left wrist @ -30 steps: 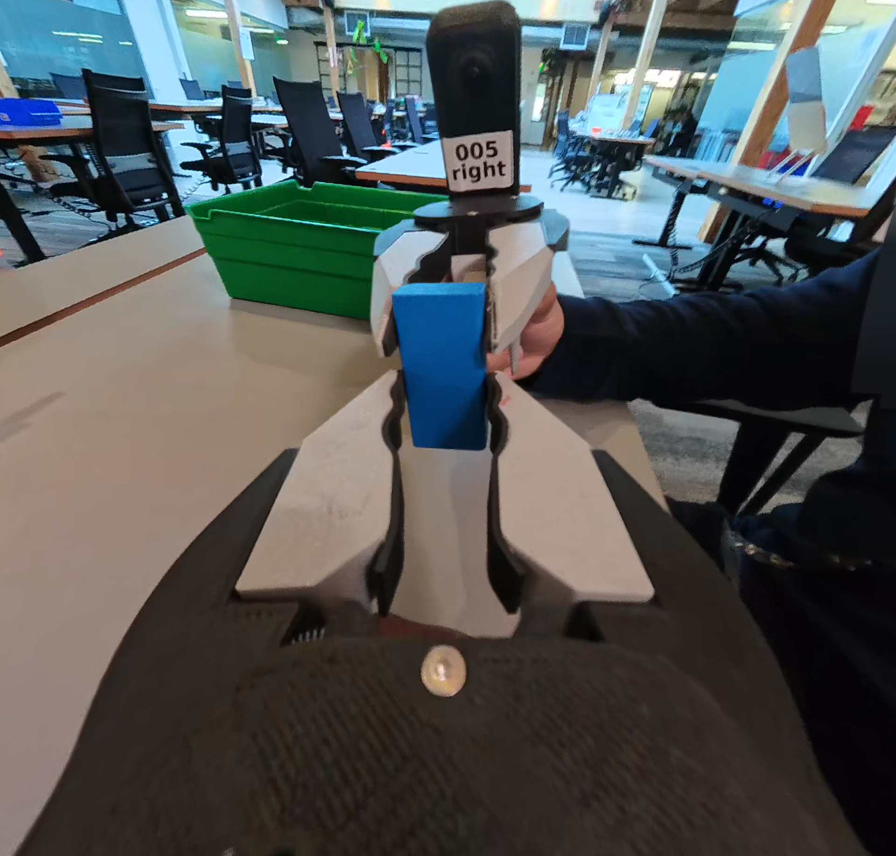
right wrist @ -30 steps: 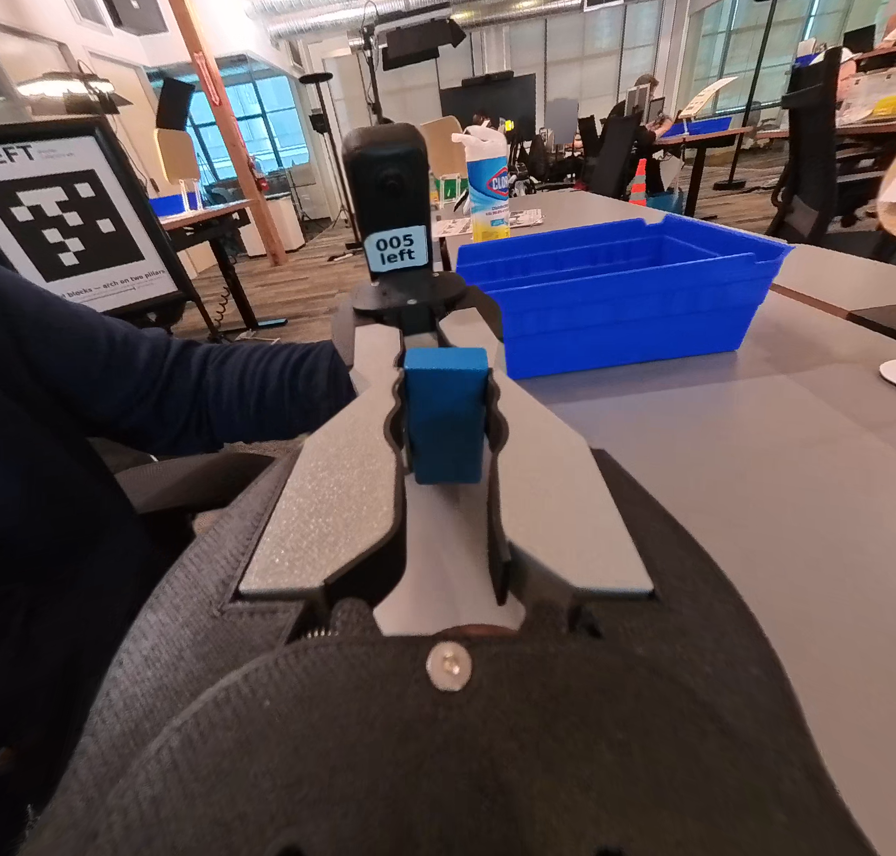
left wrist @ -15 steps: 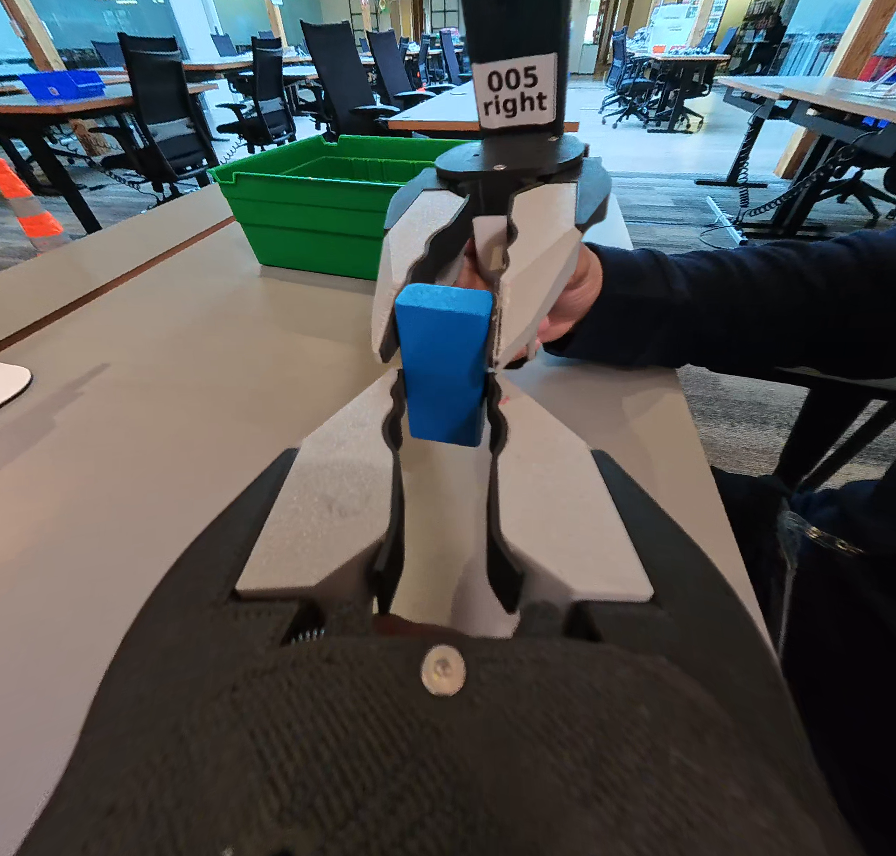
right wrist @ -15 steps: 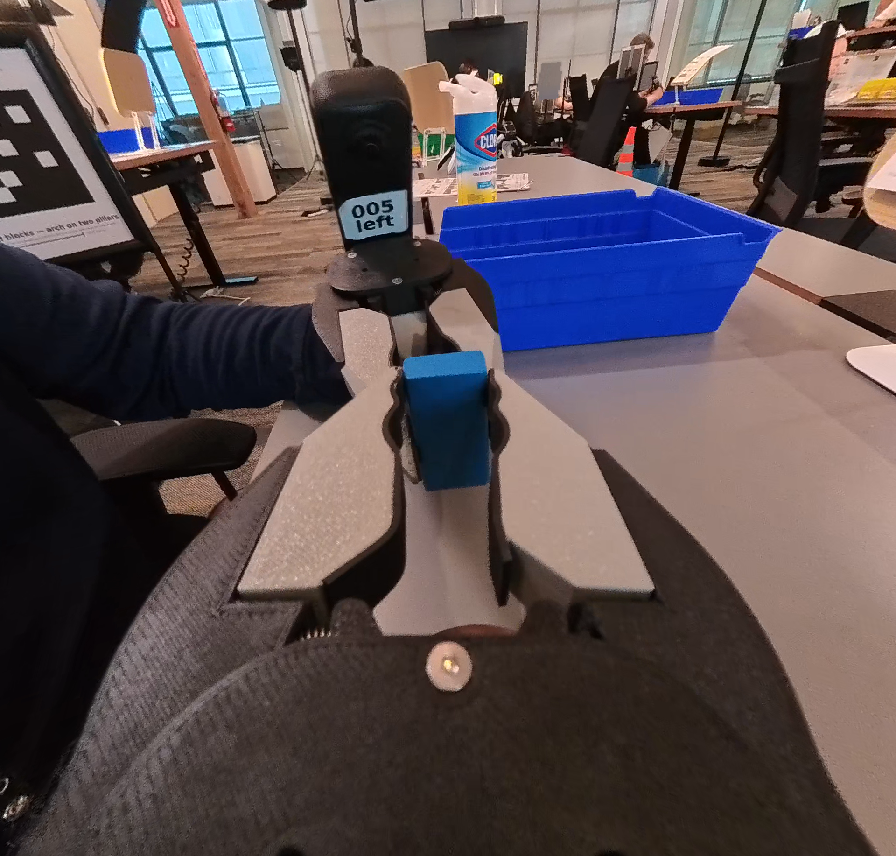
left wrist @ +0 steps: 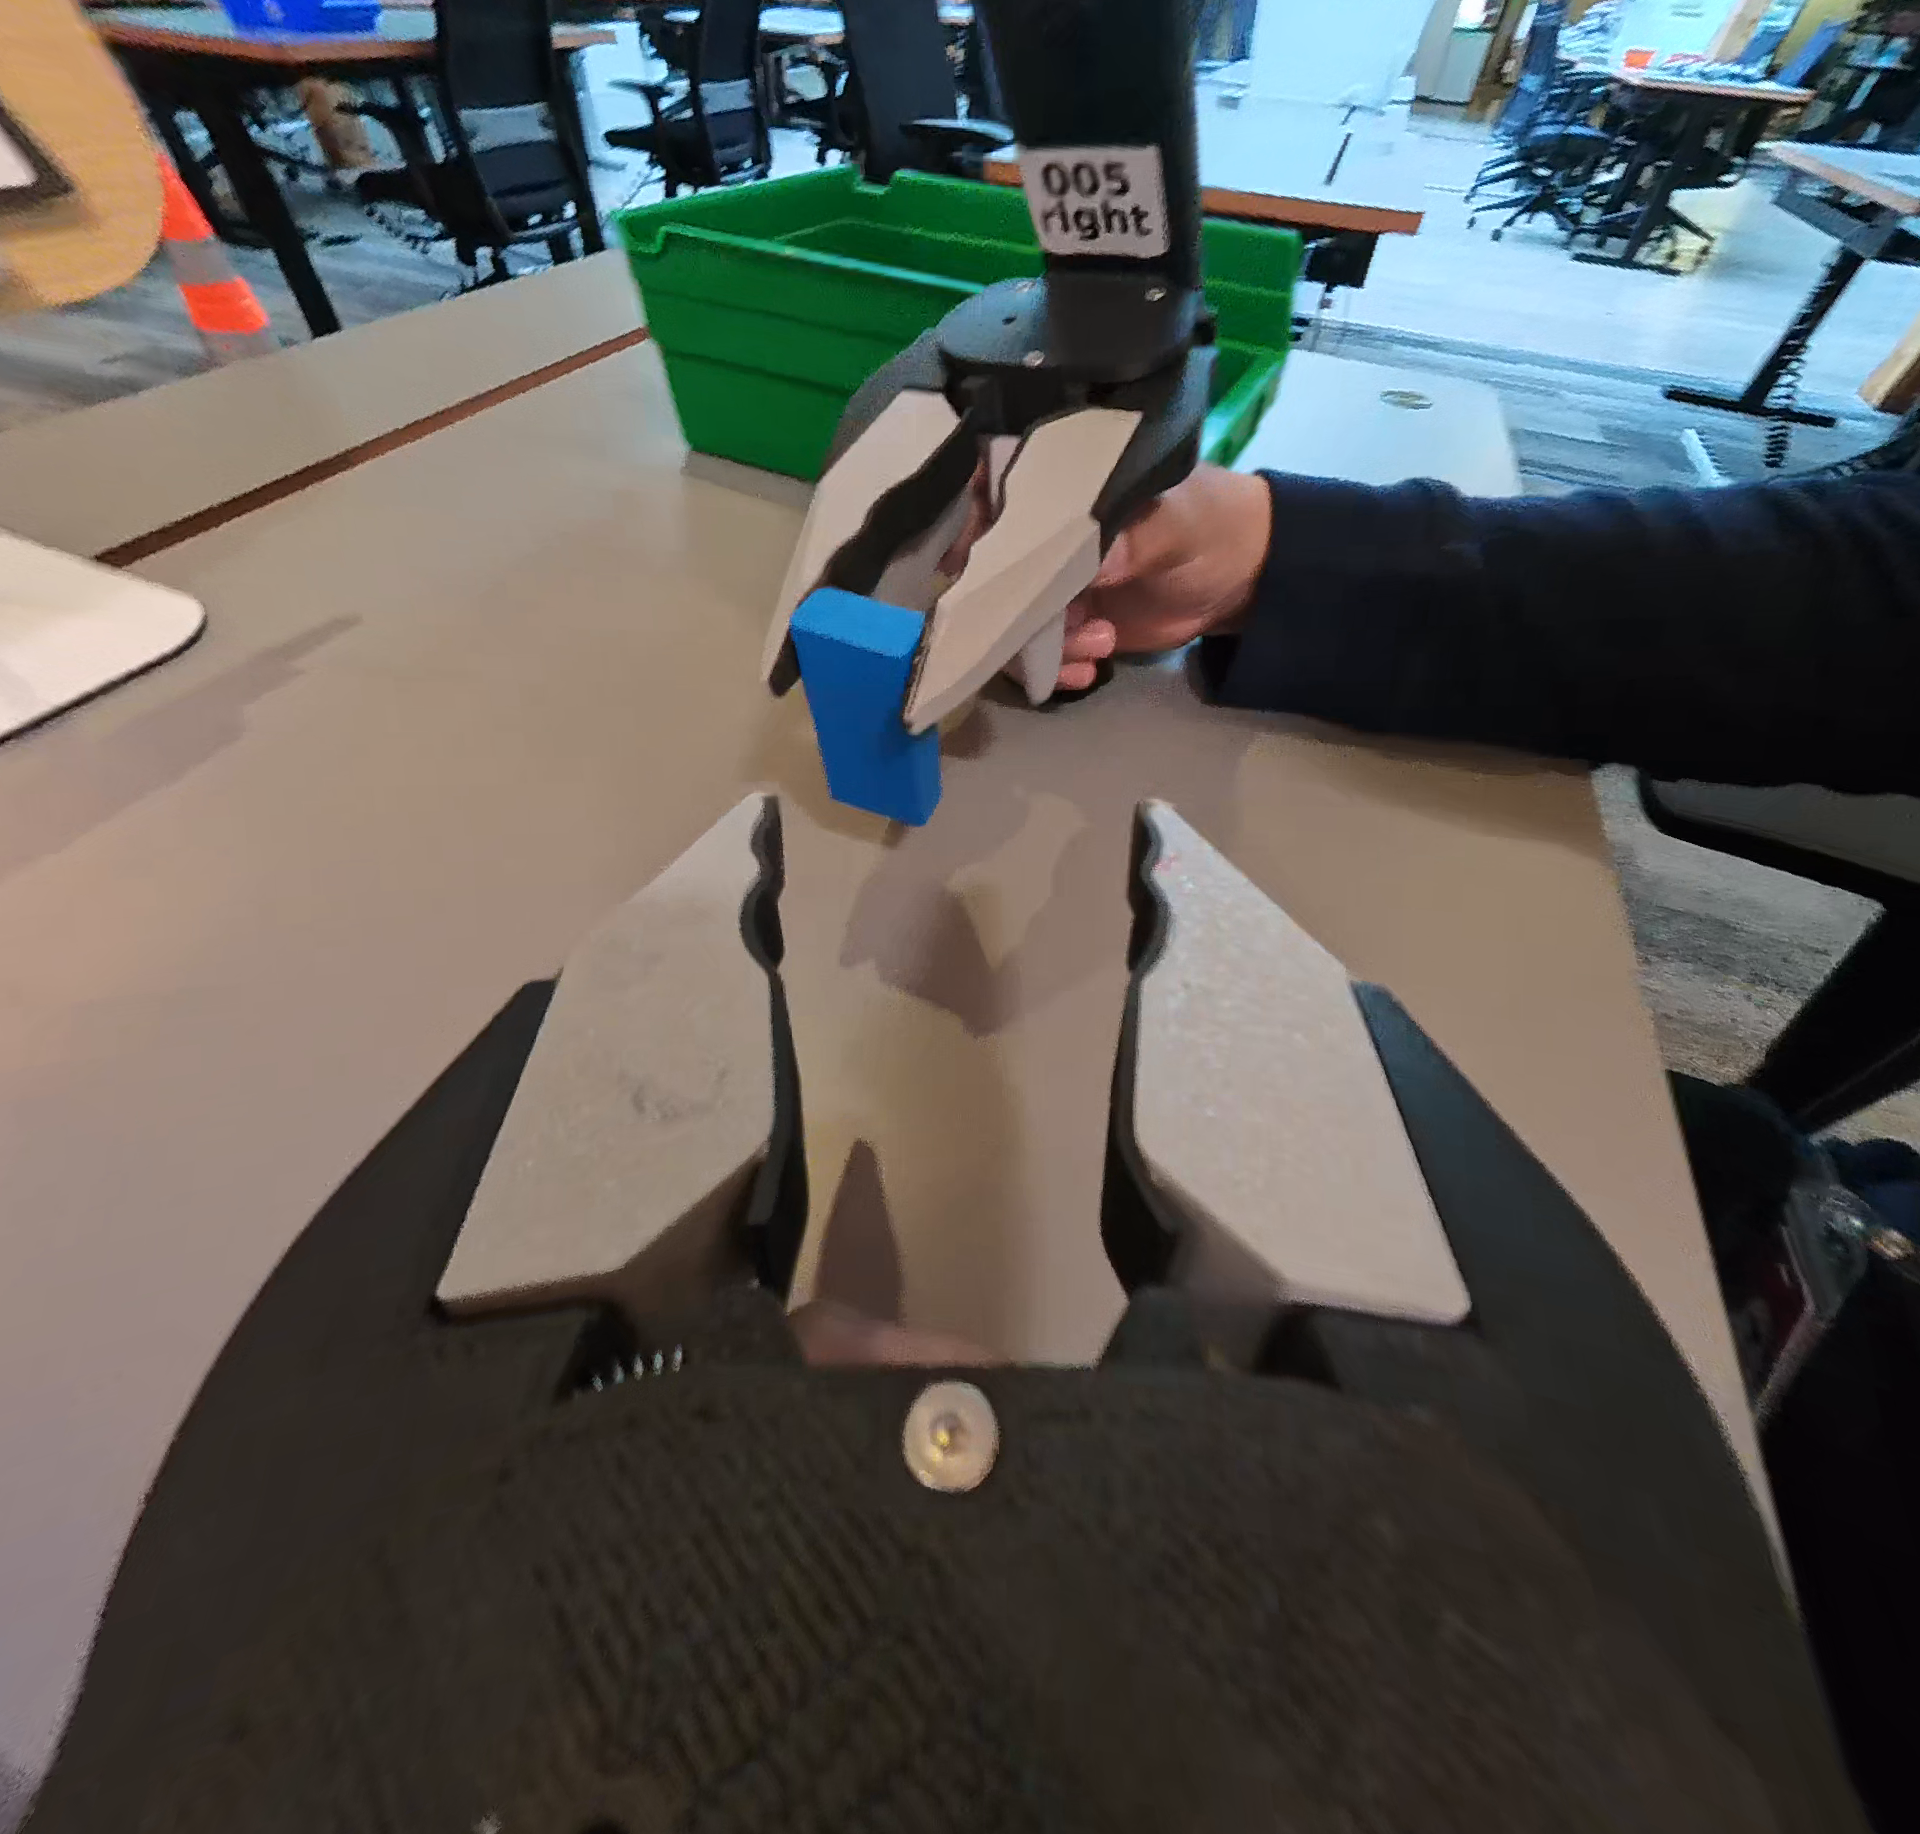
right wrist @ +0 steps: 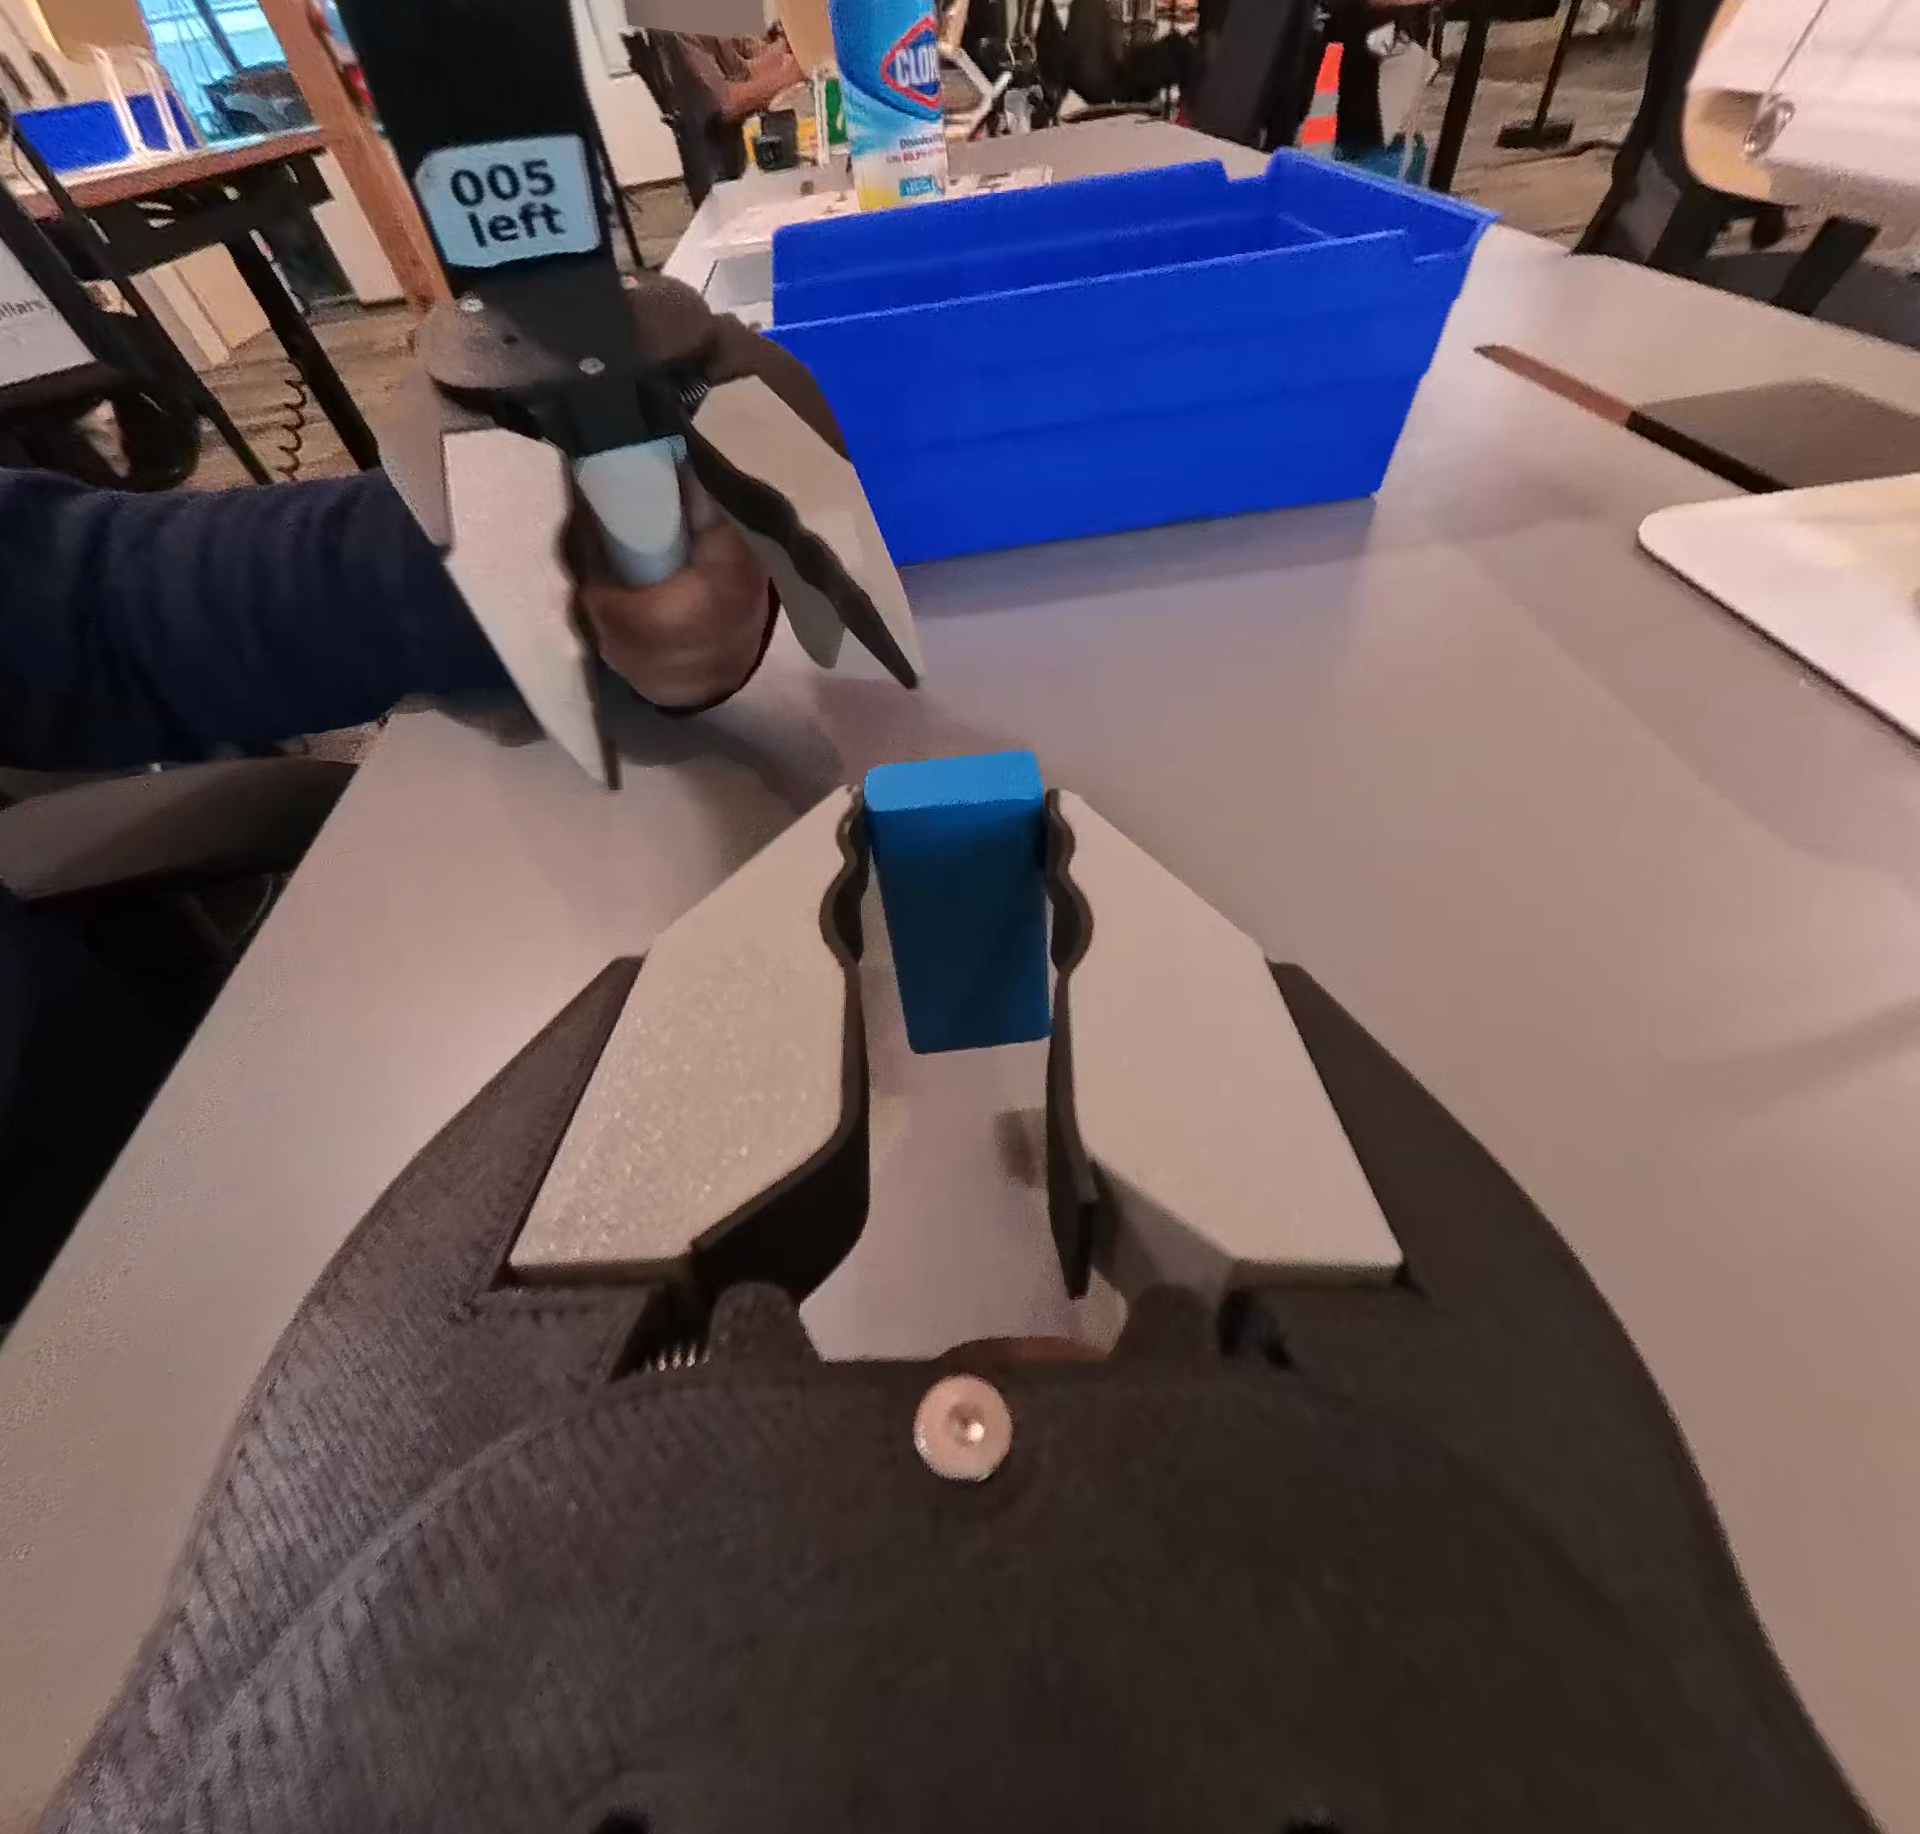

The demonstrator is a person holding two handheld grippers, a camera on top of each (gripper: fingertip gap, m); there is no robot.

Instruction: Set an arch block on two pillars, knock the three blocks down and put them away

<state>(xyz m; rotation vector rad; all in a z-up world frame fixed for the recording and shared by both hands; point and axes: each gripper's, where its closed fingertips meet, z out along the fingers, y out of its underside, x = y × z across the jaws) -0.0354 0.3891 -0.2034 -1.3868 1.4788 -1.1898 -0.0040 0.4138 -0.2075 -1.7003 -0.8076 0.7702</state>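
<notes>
In the right wrist view, nearest the camera, the right gripper (right wrist: 958,828) stood nearly closed, its two fingers pressed against the sides of the blue block (right wrist: 958,911), which sat upright between the tips with its top poking just past them. The block hung above the grey table (right wrist: 1351,766). At ten o'clock from it, the left gripper (right wrist: 758,724) was spread wide with nothing between its fingers, gripped by a hand (right wrist: 675,621); a pale label with printed characters was stuck on its black post. Farther off at twelve o'clock sat a blue bin (right wrist: 1122,402), and beyond it a spray bottle (right wrist: 899,70) bearing a brand logo.

In the left wrist view, the left gripper (left wrist: 951,818) gaped wide and empty over the table (left wrist: 416,745). Just beyond its tips, at twelve o'clock, the blue block (left wrist: 868,714) hung tilted in the right gripper (left wrist: 847,683), apart from the left fingers. That gripper's post also carried a white printed label. A green bin (left wrist: 790,330) lay behind, at eleven o'clock.
</notes>
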